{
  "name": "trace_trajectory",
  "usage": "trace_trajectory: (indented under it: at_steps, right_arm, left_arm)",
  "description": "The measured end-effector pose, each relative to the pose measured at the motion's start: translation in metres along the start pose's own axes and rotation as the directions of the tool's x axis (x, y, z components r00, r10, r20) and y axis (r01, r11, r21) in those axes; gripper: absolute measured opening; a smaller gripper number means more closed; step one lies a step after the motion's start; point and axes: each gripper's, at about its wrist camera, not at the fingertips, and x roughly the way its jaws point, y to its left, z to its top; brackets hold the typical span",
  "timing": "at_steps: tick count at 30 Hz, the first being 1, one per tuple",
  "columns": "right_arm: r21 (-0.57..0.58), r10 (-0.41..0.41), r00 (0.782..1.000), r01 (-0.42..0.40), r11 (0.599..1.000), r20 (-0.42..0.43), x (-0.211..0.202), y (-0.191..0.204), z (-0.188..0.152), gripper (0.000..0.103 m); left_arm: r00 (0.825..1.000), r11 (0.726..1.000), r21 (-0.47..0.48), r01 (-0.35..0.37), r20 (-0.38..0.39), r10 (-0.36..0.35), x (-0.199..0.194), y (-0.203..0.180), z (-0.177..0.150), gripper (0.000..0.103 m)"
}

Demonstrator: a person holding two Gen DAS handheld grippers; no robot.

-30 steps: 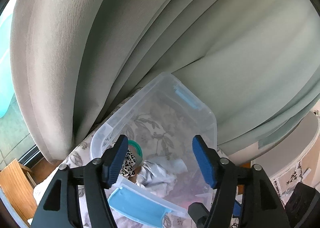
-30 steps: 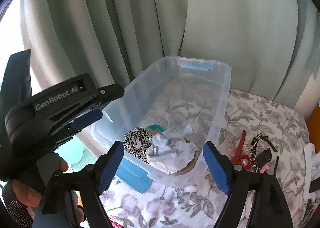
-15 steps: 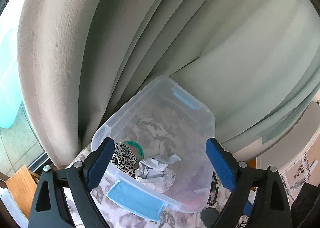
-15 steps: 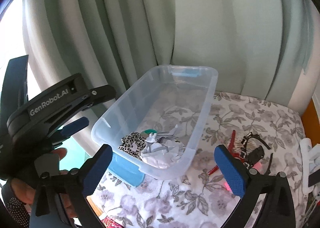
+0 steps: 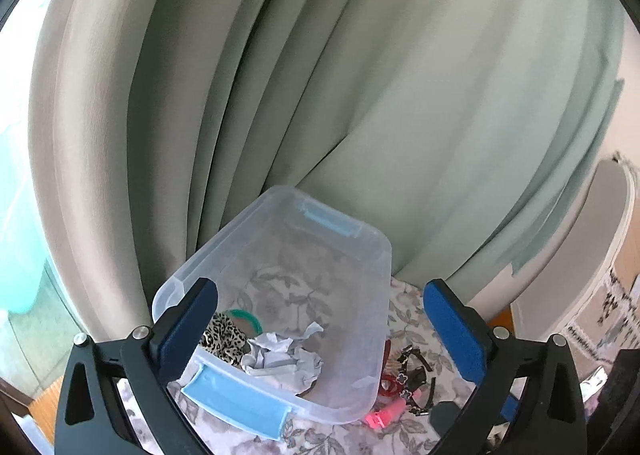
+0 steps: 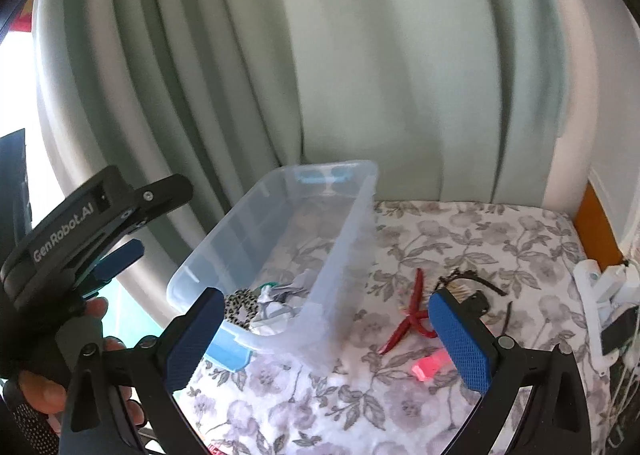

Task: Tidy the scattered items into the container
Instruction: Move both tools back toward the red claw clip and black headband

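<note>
A clear plastic bin (image 5: pixel 376 255) with blue latches stands on the floral cloth; it also shows in the right wrist view (image 6: pixel 360 215). Inside lie a leopard scrunchie (image 5: pixel 224 339), a teal ring (image 5: pixel 244 315) and crumpled white paper (image 5: pixel 280 359). To the bin's right lie a red clip (image 6: pixel 414 311), black hair accessories (image 6: pixel 476 287) and a pink item (image 6: pixel 430 363). My left gripper (image 5: pixel 320 331) is open and empty above the bin's near end. My right gripper (image 6: pixel 328 335) is open and empty, held above the bin's near right corner.
Grey-green curtains (image 5: pixel 360 75) hang right behind the bin. The floral cloth (image 6: pixel 500 239) stretches to the right. White objects and cables (image 6: pixel 604 295) lie at its right edge. The left gripper's body and the hand holding it (image 6: pixel 80 239) sit left of the bin.
Both grippers have opened wider and pulled back and up from the bin. The scattered items right of the bin have come into the left wrist view.
</note>
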Motion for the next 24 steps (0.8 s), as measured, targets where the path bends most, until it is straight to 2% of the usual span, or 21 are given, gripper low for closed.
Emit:
trace_trajectory:
  at_steps: [7,16,19,24]
  right_arm:
    - [0.072,-0.018,0.999,0.015,0.997,0.051,-0.020,-0.033,-0.002,0.103]
    - [0.144,-0.038,0.994,0.023,0.989,0.099,-0.044,-0.071,-0.006,0.103]
    - [0.175,-0.046,0.993,0.027,0.984,0.110,-0.050,-0.085,-0.007,0.103]
    - [0.213,-0.062,0.991,0.035,0.976,0.121,-0.060,-0.105,-0.011,0.103]
  left_arm:
    - [1.000,0.995,0.094,0.015,0.011,-0.016,-0.008,-0.038,-0.009,0.103]
    - [0.998,0.979,0.198,0.051,-0.035,-0.045,-0.007,-0.087,-0.027,0.103]
    - [0.996,0.974,0.214,0.078,-0.056,-0.068,-0.005,-0.100,-0.033,0.103]
    - [0.994,0.968,0.239,0.082,-0.083,-0.063,-0.002,-0.120,-0.045,0.103]
